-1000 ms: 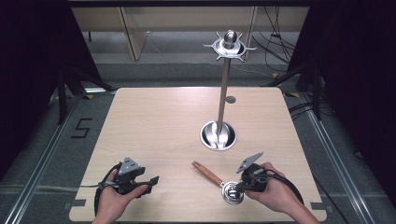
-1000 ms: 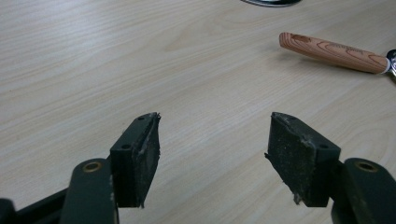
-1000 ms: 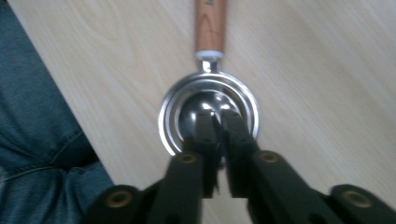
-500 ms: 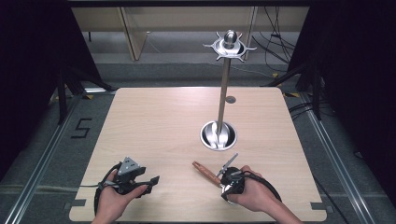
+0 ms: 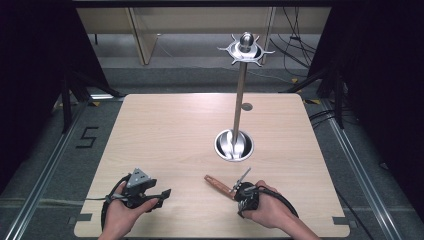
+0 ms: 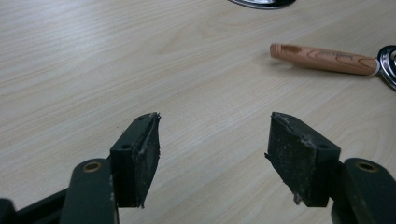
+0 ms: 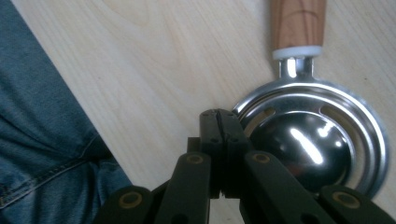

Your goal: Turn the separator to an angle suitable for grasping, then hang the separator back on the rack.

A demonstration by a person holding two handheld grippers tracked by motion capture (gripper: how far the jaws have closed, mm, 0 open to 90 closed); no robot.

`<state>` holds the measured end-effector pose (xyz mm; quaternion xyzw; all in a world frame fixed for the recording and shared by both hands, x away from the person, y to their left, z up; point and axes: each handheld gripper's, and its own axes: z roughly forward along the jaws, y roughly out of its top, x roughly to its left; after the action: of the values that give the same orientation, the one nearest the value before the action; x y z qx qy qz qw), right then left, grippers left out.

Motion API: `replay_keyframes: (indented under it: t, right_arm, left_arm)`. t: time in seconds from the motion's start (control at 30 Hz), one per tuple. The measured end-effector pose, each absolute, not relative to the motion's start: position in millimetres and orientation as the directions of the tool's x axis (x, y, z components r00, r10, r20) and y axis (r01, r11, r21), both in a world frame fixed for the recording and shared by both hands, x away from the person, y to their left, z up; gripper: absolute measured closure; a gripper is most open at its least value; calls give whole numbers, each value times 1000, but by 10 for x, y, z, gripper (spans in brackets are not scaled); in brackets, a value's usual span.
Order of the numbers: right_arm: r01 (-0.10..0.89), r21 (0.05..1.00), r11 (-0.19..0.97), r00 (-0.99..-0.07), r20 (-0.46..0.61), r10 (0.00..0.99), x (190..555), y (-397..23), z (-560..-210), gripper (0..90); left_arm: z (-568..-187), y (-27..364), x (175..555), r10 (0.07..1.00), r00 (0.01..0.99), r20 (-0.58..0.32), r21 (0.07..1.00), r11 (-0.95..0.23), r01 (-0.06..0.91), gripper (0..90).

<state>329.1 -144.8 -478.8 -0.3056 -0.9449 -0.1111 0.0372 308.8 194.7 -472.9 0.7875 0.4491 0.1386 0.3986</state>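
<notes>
Right gripper [image 7: 218,114] fingers closed beside ladle [image 7: 322,140] rim.

floor [image 5: 190,75]: grey | surround: dark | far furniture [image 5: 150,30]: pale wood

Two black two-jaw grippers, left [image 5: 165,192] and right [image 7: 218,114], with gritty dark pads [image 6: 293,156], brass-coloured pivot screws [image 6: 92,166], looping black cables [image 5: 280,194], a grey three-cornered plate [image 5: 140,176] (left one), blue denim trousers [image 7: 42,135].
</notes>
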Motion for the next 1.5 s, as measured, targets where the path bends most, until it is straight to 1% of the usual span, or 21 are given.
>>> replay_keyframes:
  t: [0.2,0.27,0.4,0.47,0.57,0.7,0.73,0.77,0.83,0.87,0.9,0.97,1.0,1.1,1.13,1.17,1.23,1.4,1.43,1.47,1.5]
  right_arm:
    - [597,196,778,-802,121,585,3324,-1487,-4794,900]
    - [618,190,763,-785,112,609,3322,-1486,-4775,900]
    - [605,217,766,-796,137,590,3335,-1485,-4715,896]
    - [581,252,773,-813,133,567,3347,-1456,-4664,842]
    - [517,284,808,-854,100,511,3400,-1409,-4620,789]
    - [420,302,856,-903,43,428,3459,-1302,-4604,681]
    - [365,318,875,-925,22,379,3481,-1277,-4600,653]
    - [350,323,879,-932,26,362,3486,-1250,-4596,641]
    - [256,332,908,-962,-3,273,3540,-1199,-4591,595]
    - [274,321,906,-957,-6,291,3532,-1179,-4574,580]
    - [219,321,922,-970,-28,240,3563,-1159,-4576,562]
    - [208,302,931,-973,-32,228,3570,-1128,-4566,530]
    - [174,298,939,-981,-32,192,3588,-1115,-4564,517]
    - [138,299,944,-985,-57,162,3600,-1086,-4559,502]
    - [109,300,948,-990,-56,131,3616,-1073,-4558,494]
    - [134,293,947,-986,-54,156,3600,-1065,-4552,483]
    - [101,293,951,-991,-58,123,3614,-1037,-4549,471]
    - [72,262,962,-994,-62,91,3618,-949,-4558,445]
    - [38,272,962,-996,-72,60,3637,-934,-4567,445]
    - [57,250,967,-994,-72,77,3622,-919,-4565,443]
    - [40,228,973,-996,-74,58,3623,-908,-4555,440]
  left_arm:
    - [-4733,1944,3090,822,552,-138,753,-275,598,334]
    - [-4732,1943,3089,822,553,-139,753,-275,597,334]
    - [-4732,1944,3091,822,553,-138,755,-274,596,334]
    - [-4730,1946,3094,821,554,-138,754,-276,596,334]
    - [-4728,1942,3089,819,555,-143,758,-270,594,334]
    - [-4721,1957,3091,819,558,-136,761,-274,588,334]
    - [-4707,1970,3092,814,568,-126,752,-295,589,334]
    - [-4713,1960,3092,818,559,-138,760,-275,589,334]
    - [-4710,1965,3092,817,559,-139,762,-273,588,335]
    - [-4711,1967,3096,816,562,-137,763,-275,585,334]
    - [-4712,1967,3096,817,560,-135,764,-274,584,334]
    - [-4716,1970,3099,816,561,-136,764,-274,584,334]
    - [-4716,1969,3099,816,561,-138,764,-273,585,334]
    - [-4711,1964,3098,816,561,-138,762,-274,587,335]
    - [-4713,1962,3096,817,561,-137,763,-274,585,334]
    - [-4713,1962,3095,816,561,-138,763,-274,586,335]
    - [-4715,1962,3096,816,561,-143,763,-270,587,335]
    - [-4712,1946,3090,816,556,-157,772,-250,585,335]
    - [-4702,1969,3091,809,571,-138,762,-281,584,334]
    - [-4706,1965,3090,812,566,-141,765,-273,583,334]
    - [-4712,1961,3091,814,563,-145,770,-265,581,334]
